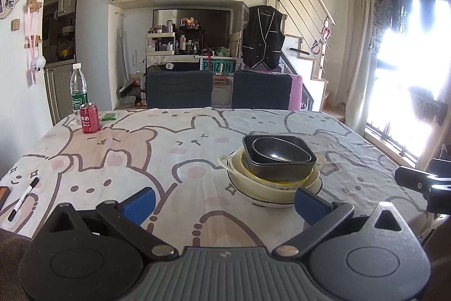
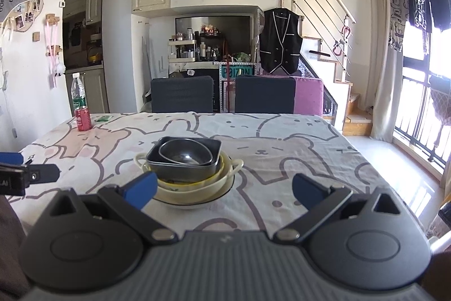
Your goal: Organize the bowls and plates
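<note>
While both the left claw and right claw hover apart and empty, the nested stack sits just ahead; grip the top dark bowl by its rim.

A cloth-covered table bears stacked dishes, a can, a bottle, perhaps a marker.

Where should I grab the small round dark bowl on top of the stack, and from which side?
Pinch the near rim of the round dark bowl, coming from above with one finger inside. It sits loose and tilted in the square dark dish, so its wall is exposed. The right gripper looks closest.
</note>
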The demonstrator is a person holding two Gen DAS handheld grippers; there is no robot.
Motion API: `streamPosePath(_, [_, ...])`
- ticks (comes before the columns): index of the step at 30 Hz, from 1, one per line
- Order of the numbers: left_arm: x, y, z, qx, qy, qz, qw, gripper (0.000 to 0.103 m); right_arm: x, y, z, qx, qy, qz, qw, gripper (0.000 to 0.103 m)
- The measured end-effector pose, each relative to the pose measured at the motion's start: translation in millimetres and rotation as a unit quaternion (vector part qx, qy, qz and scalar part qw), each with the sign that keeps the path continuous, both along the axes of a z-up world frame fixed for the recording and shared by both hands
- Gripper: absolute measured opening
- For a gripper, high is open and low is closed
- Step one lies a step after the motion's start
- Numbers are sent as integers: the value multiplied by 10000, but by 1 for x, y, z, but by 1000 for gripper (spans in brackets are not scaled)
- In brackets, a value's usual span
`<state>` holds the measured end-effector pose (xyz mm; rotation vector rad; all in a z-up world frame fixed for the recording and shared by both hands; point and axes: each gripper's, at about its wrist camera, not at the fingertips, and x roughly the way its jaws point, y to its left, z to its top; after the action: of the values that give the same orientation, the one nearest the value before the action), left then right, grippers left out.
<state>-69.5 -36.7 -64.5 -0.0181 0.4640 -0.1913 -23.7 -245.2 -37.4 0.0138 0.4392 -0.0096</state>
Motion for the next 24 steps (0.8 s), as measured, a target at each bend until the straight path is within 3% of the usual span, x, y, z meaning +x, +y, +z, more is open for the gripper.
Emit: streamPosePath(24, [1,0,0,57,-3,-25,10000,103,0,-1,-1,0,26,-6,10000,103])
